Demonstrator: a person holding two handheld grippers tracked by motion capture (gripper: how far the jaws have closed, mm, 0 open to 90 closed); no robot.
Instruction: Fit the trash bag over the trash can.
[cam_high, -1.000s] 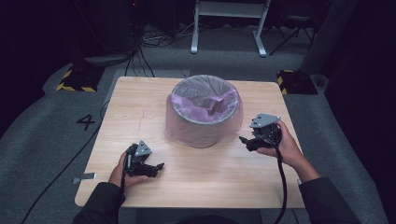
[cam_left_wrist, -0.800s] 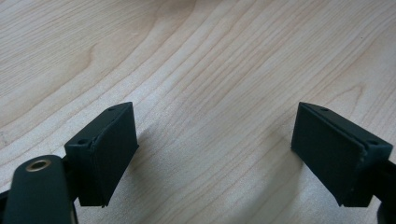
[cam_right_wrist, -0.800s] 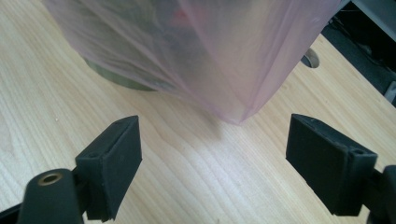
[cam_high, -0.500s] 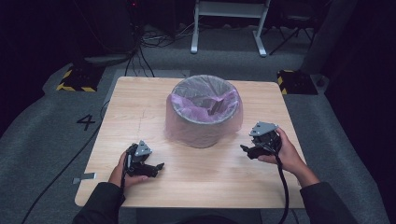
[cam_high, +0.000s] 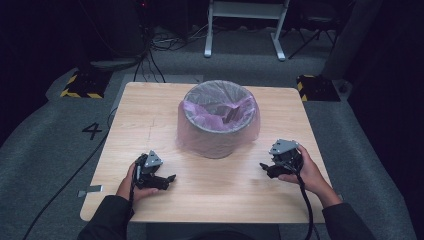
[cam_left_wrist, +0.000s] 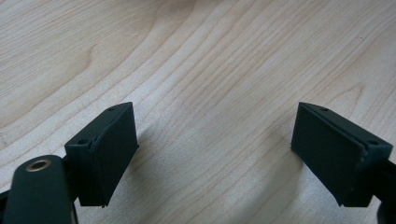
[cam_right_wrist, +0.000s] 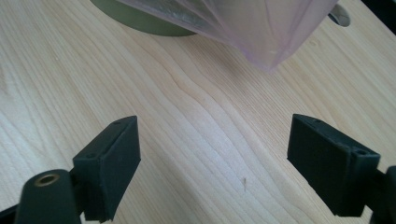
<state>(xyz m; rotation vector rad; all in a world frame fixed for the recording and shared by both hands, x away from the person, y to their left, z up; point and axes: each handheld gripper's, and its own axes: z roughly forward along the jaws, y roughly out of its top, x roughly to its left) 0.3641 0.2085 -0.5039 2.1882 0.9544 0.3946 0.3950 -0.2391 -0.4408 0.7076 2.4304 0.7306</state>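
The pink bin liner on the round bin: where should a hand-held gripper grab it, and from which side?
Probably the loose skirt of the pink bin liner draping down the outside of the round bin, near its lower edge on the right. In the right gripper view that film hangs free of the wall as a folded flap. The right hand-held gripper is open, nearby and facing it, so come in low from that side.

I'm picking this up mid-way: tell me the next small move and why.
Probably ease the right tongs forward to the pink liner draped over the bin: both tongs are open and empty on the table, and the right tongs face the liner's hanging edge.
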